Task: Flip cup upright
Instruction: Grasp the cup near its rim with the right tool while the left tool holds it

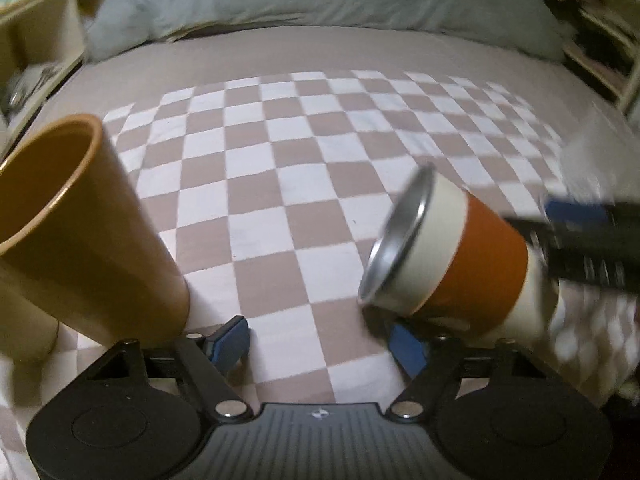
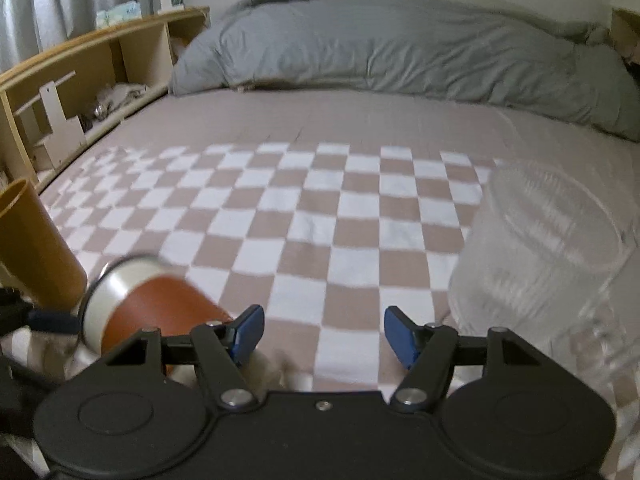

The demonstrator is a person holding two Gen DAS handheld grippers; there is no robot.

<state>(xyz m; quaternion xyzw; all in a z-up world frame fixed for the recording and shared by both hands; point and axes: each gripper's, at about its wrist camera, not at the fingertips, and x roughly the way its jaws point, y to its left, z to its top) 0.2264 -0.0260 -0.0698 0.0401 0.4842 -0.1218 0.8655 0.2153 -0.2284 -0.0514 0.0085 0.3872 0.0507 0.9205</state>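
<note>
Grippers (image 1: 318,340) (image 2: 324,334) open, low beside tilted cup (image 1: 460,264).

dim, soft indoor light, fisheye-bent edges, dark corners, motion blur on the right side.

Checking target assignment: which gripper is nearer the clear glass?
Right. The right gripper is open, with the clear glass just outside its right finger. The left gripper sits farther left, past the orange tumbler, beside the mustard cup.

A bedroom at home: a bed (image 2: 280,120) under a checkered blanket (image 2: 320,220), grey duvet (image 2: 380,40), wooden shelf (image 2: 100,60) alongside.
</note>
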